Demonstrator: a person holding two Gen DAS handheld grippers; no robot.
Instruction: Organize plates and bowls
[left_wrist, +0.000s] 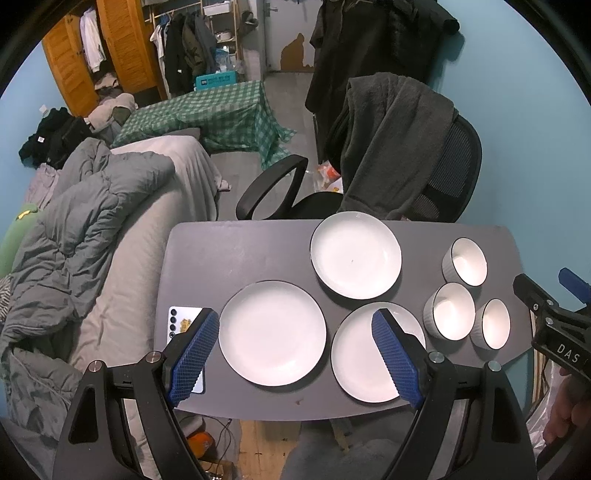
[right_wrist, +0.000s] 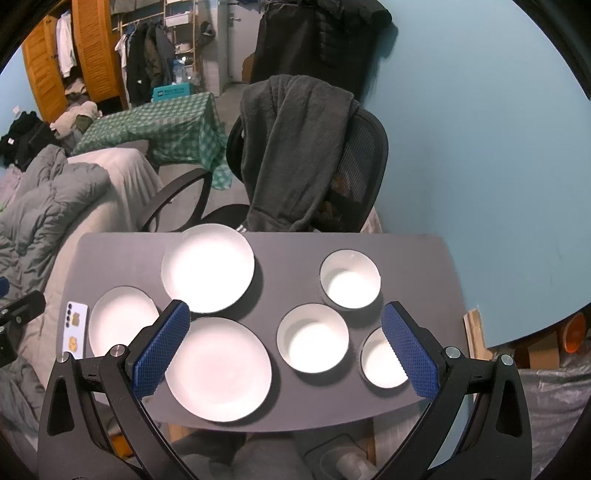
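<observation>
Three white plates lie apart on a grey table (left_wrist: 229, 251): a left one (left_wrist: 272, 333), a far one (left_wrist: 355, 254) and a near one (left_wrist: 364, 362). Three white bowls stand at the right: far (left_wrist: 468, 261), middle (left_wrist: 452, 310), near (left_wrist: 494, 324). In the right wrist view the plates (right_wrist: 218, 368) (right_wrist: 207, 268) (right_wrist: 122, 320) and bowls (right_wrist: 350, 279) (right_wrist: 313, 338) (right_wrist: 382, 360) show too. My left gripper (left_wrist: 295, 325) is open, above the near plates. My right gripper (right_wrist: 286, 314) is open, above the middle bowl.
A phone (left_wrist: 183, 325) lies at the table's left edge. A black office chair (left_wrist: 454, 166) with a grey garment stands behind the table. A bed with a grey duvet (left_wrist: 92, 229) is at the left. A blue wall (right_wrist: 480, 147) runs along the right.
</observation>
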